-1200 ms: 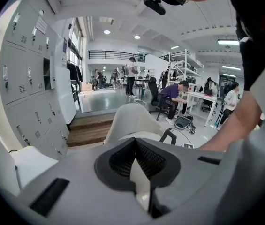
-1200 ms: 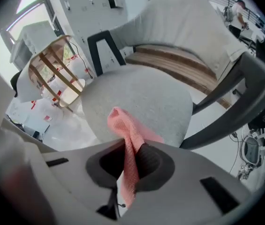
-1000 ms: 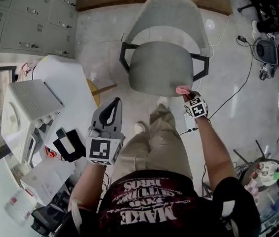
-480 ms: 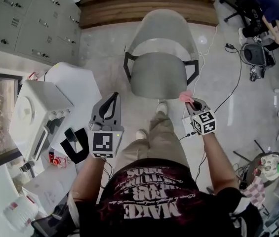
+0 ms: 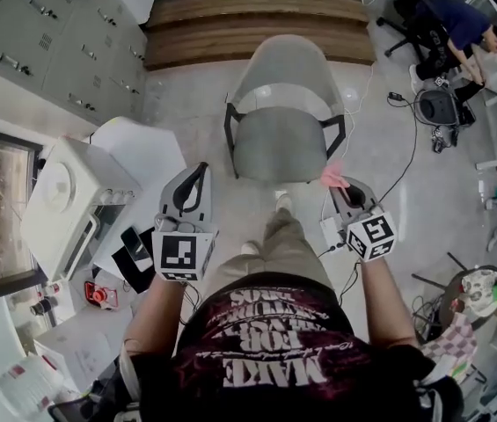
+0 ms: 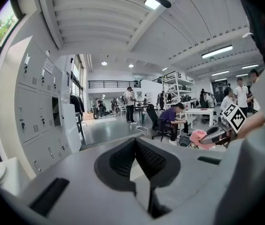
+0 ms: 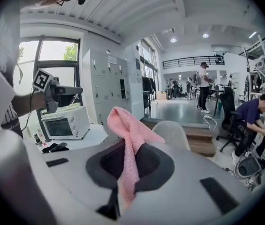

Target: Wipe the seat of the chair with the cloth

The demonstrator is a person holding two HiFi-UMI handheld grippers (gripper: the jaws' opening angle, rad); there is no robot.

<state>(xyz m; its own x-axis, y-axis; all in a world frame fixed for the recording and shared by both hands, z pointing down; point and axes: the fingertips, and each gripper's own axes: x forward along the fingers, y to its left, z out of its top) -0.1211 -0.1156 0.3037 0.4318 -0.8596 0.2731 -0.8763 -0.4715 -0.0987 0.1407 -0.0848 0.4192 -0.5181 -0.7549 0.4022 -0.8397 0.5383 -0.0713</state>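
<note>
Pink cloth [image 7: 125, 139], the only one, is pinched between the closed fingers of the right gripper [image 7: 127, 156]. Its free end flops up over them and its lower end vanishes into their seam. In the head view it sits just off the front right corner of the single grey chair [image 5: 285, 143]; the right gripper view hides the seat behind the gripper's own body. The left gripper [image 6: 134, 146] has its fingers pressed together on nothing, beside a white tabletop [image 5: 134, 148].

We see a pink cloth [image 7: 124, 125], apparently waffle-knit; the chair [image 5: 283, 155] is pale grey with a black frame.
</note>
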